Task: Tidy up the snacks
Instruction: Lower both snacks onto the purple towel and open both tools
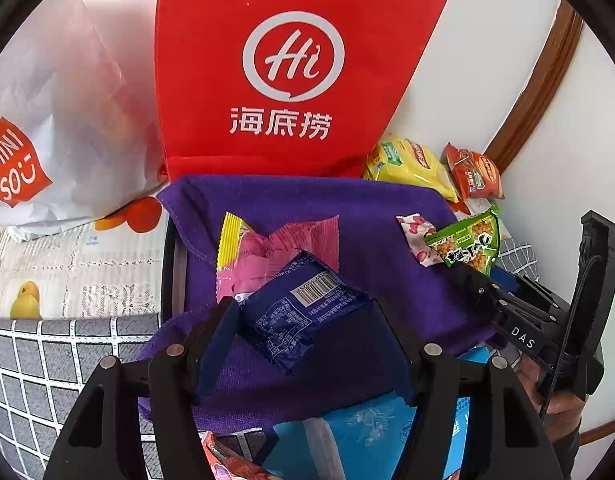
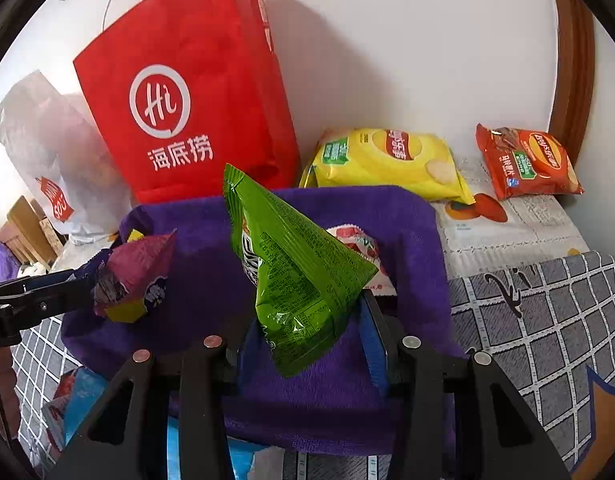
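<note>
Two hand-held grippers work over a purple towel (image 2: 387, 216) spread on a cluttered table, each with a snack packet in its jaws. The left gripper (image 1: 303, 322) pinches a dark blue snack packet (image 1: 303, 308), barcode side up, between its blue-padded fingers (image 1: 217, 344), holding it above the near part of the towel. The right gripper (image 2: 311, 344) clamps a green snack packet (image 2: 291, 264) by its lower end, the bag standing up in a peak over the towel's middle.

On the towel itself lie a pink-and-yellow packet (image 1: 267, 248), partly under the blue one in the left wrist view, and a small white wrapper with red print (image 2: 359, 244) just behind the green bag. Behind the towel, against the white wall, a red tote bag (image 1: 291, 72) printed "Hi" stands upright, and a white Miniso bag (image 1: 47, 128) leans to its left. To the towel's back right, a yellow chip bag (image 2: 387, 160) and an orange-red chip bag (image 2: 527, 164) lie flat on a fruit-printed cloth (image 2: 507, 216). A grey grid-patterned cloth (image 2: 547, 320) covers the table to the towel's right.
</note>
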Demonstrator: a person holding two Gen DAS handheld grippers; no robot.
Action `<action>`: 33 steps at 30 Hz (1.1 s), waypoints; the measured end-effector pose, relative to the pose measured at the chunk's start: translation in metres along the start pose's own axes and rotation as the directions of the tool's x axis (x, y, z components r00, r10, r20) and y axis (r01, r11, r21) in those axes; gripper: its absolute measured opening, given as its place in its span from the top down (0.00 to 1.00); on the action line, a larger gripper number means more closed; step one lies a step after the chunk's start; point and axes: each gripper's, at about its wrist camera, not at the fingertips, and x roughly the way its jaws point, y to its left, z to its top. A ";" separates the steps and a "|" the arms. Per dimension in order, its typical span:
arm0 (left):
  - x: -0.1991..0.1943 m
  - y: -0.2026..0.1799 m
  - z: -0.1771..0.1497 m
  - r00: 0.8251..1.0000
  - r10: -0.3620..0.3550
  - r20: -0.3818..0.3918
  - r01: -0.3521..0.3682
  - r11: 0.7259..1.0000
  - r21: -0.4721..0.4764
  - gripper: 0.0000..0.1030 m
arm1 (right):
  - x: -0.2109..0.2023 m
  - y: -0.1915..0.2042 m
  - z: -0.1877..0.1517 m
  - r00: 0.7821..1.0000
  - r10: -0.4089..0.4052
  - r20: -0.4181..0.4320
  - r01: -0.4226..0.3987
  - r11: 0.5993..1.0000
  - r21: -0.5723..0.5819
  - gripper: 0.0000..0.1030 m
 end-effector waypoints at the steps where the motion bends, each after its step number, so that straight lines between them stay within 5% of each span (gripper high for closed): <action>1: 0.001 0.000 0.000 1.000 -0.002 -0.002 0.002 1.000 -0.001 0.37 | 0.001 0.000 -0.001 1.000 0.001 -0.004 -0.001 1.000 0.000 0.56; 23: 0.008 -0.003 0.000 0.999 -0.039 -0.032 0.039 0.999 -0.004 0.37 | 0.003 0.011 -0.004 1.000 0.013 -0.022 -0.014 0.999 -0.032 0.52; 33: -0.010 -0.011 -0.008 1.000 -0.014 -0.010 0.014 1.000 0.016 0.22 | -0.022 0.018 -0.003 1.000 0.007 -0.004 -0.007 0.998 -0.057 0.39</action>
